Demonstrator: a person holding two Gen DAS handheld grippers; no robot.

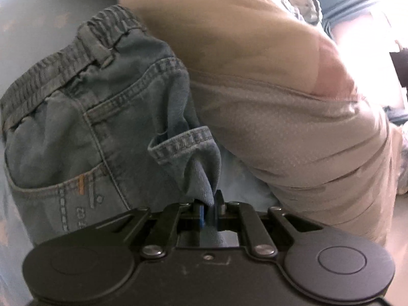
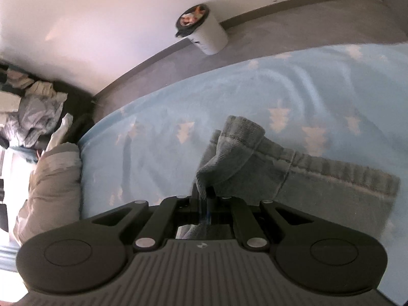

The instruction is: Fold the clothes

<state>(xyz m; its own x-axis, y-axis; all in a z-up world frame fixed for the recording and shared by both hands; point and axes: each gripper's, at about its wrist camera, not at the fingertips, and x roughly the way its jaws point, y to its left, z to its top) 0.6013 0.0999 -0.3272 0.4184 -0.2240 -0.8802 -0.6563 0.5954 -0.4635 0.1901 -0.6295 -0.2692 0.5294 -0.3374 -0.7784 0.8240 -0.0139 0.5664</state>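
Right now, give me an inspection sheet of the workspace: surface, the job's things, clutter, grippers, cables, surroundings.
Surface: light blue bedsheet with white tree shapes, rumpled.
Job's things: denim shorts with an elastic waistband, lifted at two points; hem bunched.
Clutter: a beige garment lies right beside the shorts.
Grippers: left gripper shut on the denim near a hem; right gripper shut on another bunched part of the denim.
Cables: nothing seen.
Surroundings: grey floor, white wall, a white cylindrical bin by the skirting, a pile of crumpled laundry at the far left, blurred.
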